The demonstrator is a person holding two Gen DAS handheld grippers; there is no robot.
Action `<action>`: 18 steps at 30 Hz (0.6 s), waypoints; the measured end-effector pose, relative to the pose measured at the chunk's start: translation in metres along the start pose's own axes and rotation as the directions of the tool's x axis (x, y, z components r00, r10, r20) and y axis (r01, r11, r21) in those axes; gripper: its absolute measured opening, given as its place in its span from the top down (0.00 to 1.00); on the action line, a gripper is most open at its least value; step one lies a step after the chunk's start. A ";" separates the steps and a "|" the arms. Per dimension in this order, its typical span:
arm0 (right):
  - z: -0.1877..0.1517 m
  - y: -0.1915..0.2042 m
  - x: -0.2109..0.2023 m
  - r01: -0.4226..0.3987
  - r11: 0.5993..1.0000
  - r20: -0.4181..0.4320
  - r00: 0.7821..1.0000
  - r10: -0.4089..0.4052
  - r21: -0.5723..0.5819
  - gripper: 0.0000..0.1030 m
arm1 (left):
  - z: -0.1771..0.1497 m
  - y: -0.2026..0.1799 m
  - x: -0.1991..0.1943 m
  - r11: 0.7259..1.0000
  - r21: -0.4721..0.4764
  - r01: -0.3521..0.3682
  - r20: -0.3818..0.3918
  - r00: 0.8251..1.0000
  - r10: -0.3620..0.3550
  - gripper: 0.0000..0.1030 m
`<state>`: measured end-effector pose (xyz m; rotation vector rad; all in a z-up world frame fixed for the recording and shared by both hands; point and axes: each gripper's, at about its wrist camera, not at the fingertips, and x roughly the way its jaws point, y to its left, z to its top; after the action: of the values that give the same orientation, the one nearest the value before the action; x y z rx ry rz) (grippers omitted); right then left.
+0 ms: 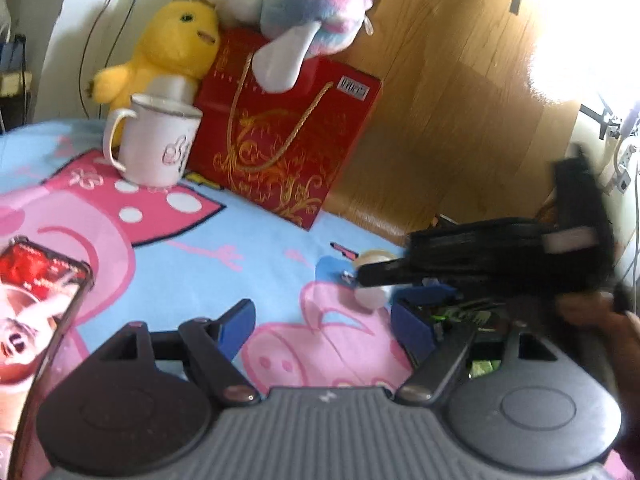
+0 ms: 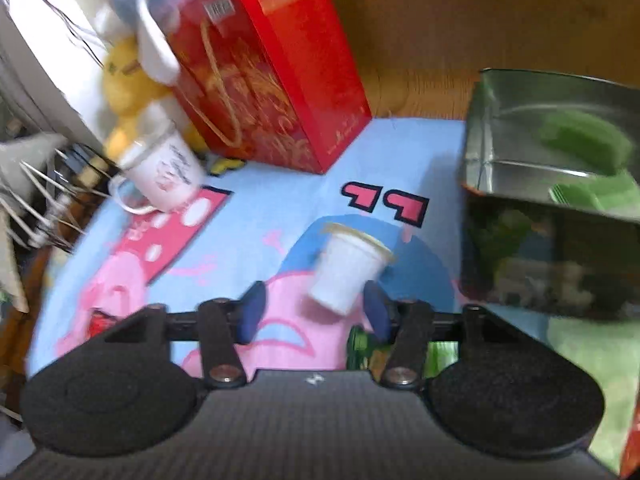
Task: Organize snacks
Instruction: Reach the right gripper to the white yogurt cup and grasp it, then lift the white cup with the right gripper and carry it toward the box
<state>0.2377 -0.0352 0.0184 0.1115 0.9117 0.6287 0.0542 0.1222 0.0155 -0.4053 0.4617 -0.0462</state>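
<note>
Both grippers wide open over the cartoon blanket, nothing grabbed.

The left gripper (image 1: 326, 326) has its blue pads spread apart over the pink pig print, and so does the right gripper (image 2: 316, 316), which shows up in the left view too, coming in from the right side. The little white snack cup (image 2: 348, 270) sits tilted on the blanket (image 2: 276, 204) just past the right gripper's fingertips, close to its right pad; whether they touch is too blurry to tell. An open metal tin (image 2: 516, 248) with green packets inside is on the right. Far back there's a red gift bag (image 1: 280, 132), a white mug (image 1: 154, 140) left of it, and a yellow plush chick (image 1: 160, 48). A red snack packet (image 1: 36, 304) lies at the near left.
</note>
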 end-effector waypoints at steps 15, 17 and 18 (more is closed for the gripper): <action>-0.010 0.031 0.013 0.075 0.967 -0.011 0.997 -0.080 -0.242 0.64 | 0.001 0.010 -0.007 0.997 -0.075 -0.033 0.039 0.999 0.036 0.20; -0.014 0.031 0.001 0.053 0.970 0.011 0.999 -0.052 -0.238 0.65 | 0.002 0.013 -0.006 0.996 -0.087 -0.038 0.030 0.999 0.041 0.18; -0.016 0.030 -0.008 0.044 0.972 0.028 0.999 -0.039 -0.230 0.66 | 0.002 0.012 -0.005 0.996 -0.085 -0.040 0.024 0.999 0.042 0.18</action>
<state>0.2080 -0.0183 0.0245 -0.1085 0.8101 0.6885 0.0502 0.1348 0.0138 -0.4791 0.4479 0.0184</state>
